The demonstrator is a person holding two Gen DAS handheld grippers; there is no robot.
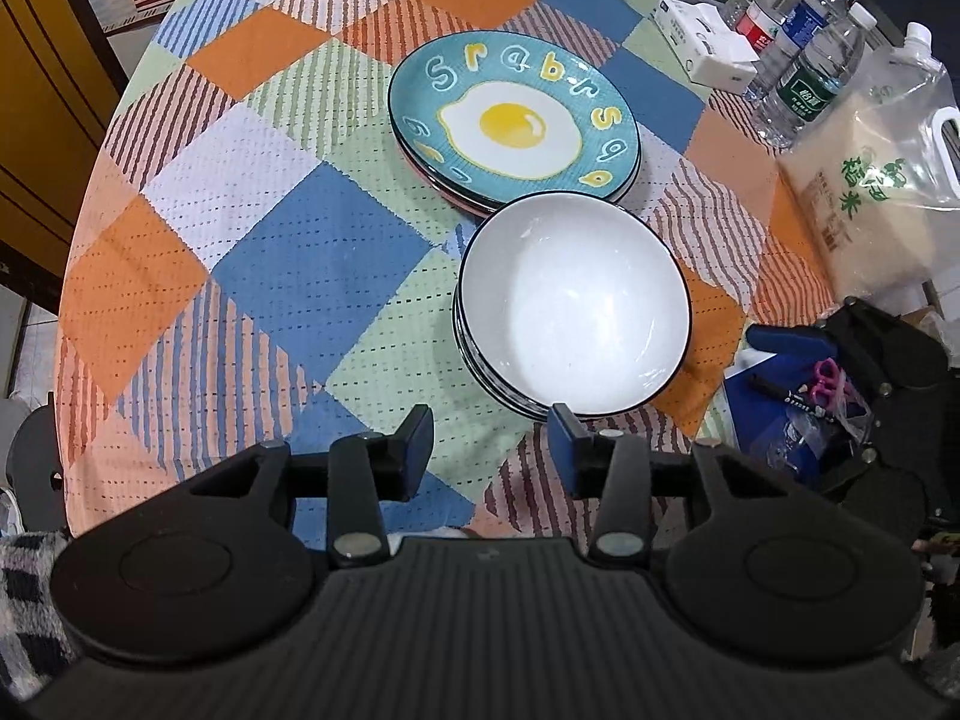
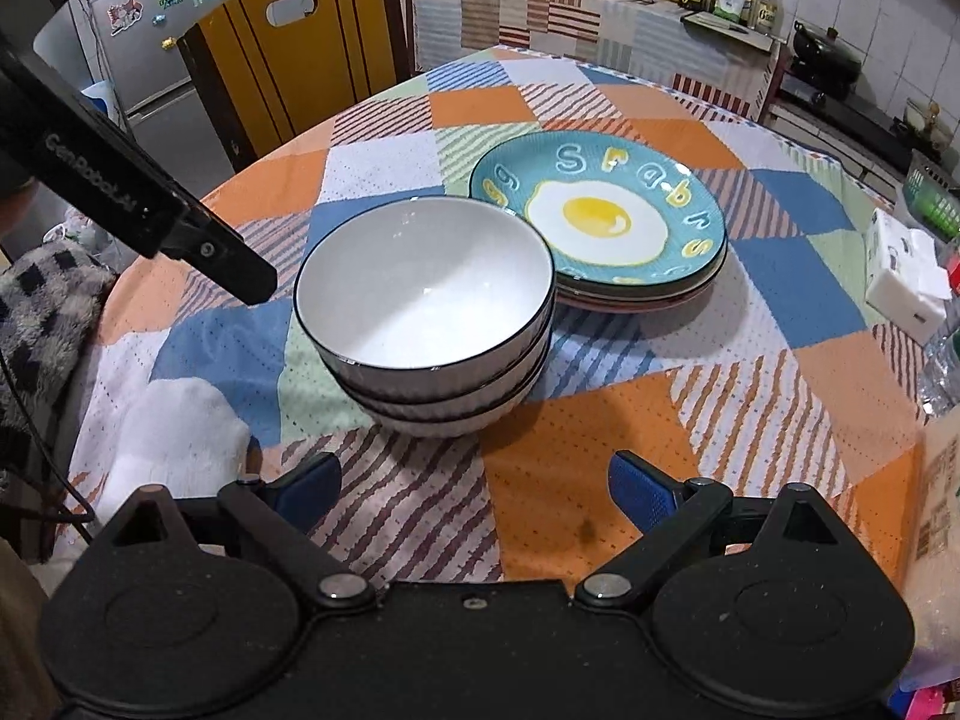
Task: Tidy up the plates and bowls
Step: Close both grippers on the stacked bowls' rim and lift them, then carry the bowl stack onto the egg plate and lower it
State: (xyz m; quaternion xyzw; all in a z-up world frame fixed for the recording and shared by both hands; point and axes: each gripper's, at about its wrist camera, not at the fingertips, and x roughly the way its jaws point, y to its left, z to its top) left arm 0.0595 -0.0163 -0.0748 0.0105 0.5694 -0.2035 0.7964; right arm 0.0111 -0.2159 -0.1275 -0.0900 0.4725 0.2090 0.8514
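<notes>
A stack of three white bowls with dark rims [image 1: 573, 306] [image 2: 426, 312] stands on the patchwork tablecloth. Right behind it, touching or nearly so, is a stack of plates [image 1: 516, 120] [image 2: 600, 216], the top one teal with a fried-egg picture. My left gripper [image 1: 492, 450] is open and empty, just short of the bowls' near rim. My right gripper [image 2: 474, 486] is open and empty, a little short of the bowl stack. The left gripper's body [image 2: 138, 180] shows in the right wrist view, left of the bowls. The right gripper [image 1: 870, 384] shows at the left wrist view's right edge.
Water bottles [image 1: 810, 54], a white tissue box [image 1: 708, 42] [image 2: 906, 270] and a bag of rice [image 1: 876, 180] stand at the table's right side. A yellow chair [image 2: 294, 54] is at the far edge. A white cloth [image 2: 174, 438] lies at the near left.
</notes>
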